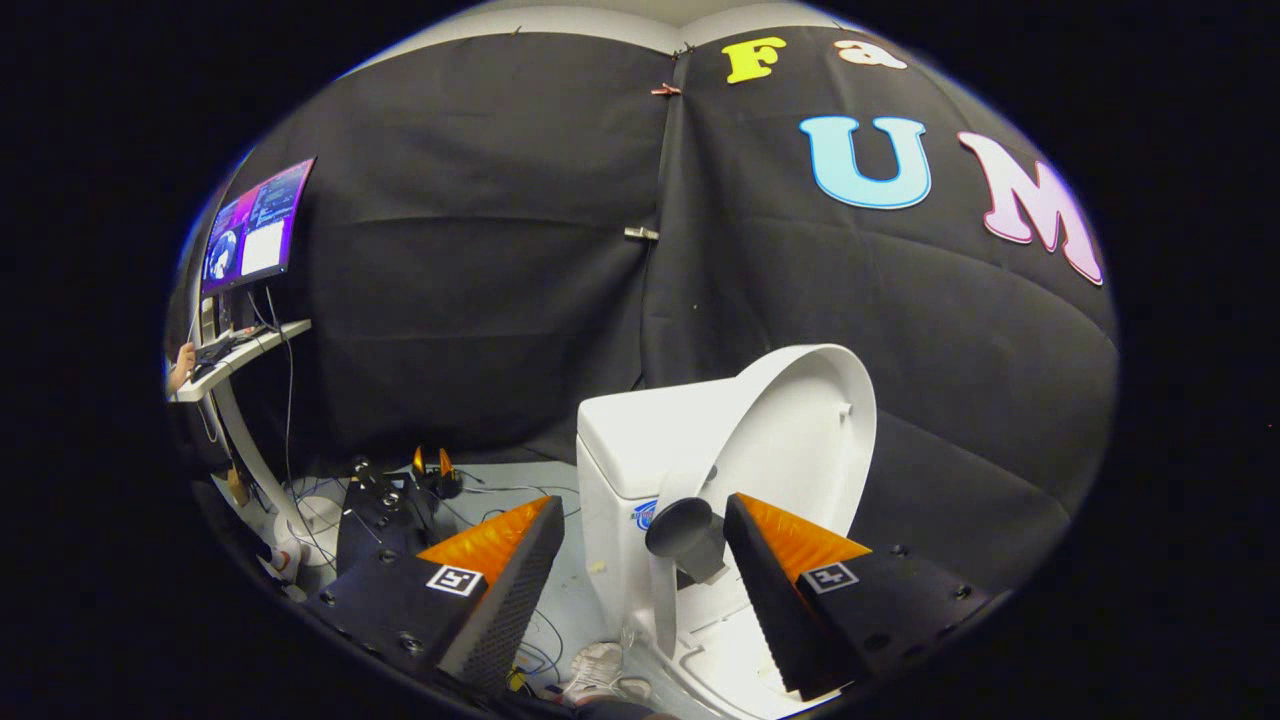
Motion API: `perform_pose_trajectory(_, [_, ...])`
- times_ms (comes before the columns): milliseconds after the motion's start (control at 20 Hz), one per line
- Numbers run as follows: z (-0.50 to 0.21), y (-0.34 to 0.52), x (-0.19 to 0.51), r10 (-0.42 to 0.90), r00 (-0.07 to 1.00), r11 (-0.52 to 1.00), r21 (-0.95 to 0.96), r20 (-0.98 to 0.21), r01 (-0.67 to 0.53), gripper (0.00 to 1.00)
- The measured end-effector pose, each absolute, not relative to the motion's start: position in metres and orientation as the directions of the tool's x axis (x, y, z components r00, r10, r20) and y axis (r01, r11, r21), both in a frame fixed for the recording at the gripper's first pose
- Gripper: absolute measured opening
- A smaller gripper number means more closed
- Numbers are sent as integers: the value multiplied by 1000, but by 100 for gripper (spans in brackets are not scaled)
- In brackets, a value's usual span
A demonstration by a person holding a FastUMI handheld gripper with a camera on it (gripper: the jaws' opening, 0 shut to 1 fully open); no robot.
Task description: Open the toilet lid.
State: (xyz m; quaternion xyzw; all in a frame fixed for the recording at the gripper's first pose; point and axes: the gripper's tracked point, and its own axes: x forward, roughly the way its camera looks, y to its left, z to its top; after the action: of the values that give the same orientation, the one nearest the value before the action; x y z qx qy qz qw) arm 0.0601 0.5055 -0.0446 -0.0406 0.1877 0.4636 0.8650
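The white toilet lid [800,440] is raised, standing nearly upright with its inner face toward me and leaning back toward the white tank [625,430]. A dark round knob [685,535] sticks out from the lid's near edge. My gripper [640,510] is open, its fingers spread wide. The knob and the lid's edge lie between the fingers, close to the right finger [770,580], and I cannot tell whether they touch. The left finger [510,580] is well clear of both. Below the lid, the white seat [725,655] shows between and beyond the fingers.
To the left, a monitor [255,225] stands on a white stand with a shelf [245,350], and a person's hand [183,365] rests at the shelf's end. Cables and dark devices [385,495] lie on the floor left of the toilet. A white shoe [597,668] lies by its base.
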Motion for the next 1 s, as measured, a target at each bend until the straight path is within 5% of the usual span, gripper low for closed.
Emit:
perform_pose_trajectory(500, [46,326,79,627,766,777,47,-145,-627,99])
perform_pose_trajectory(1000, [28,91,47,297,950,955,26,-96,-296,99])
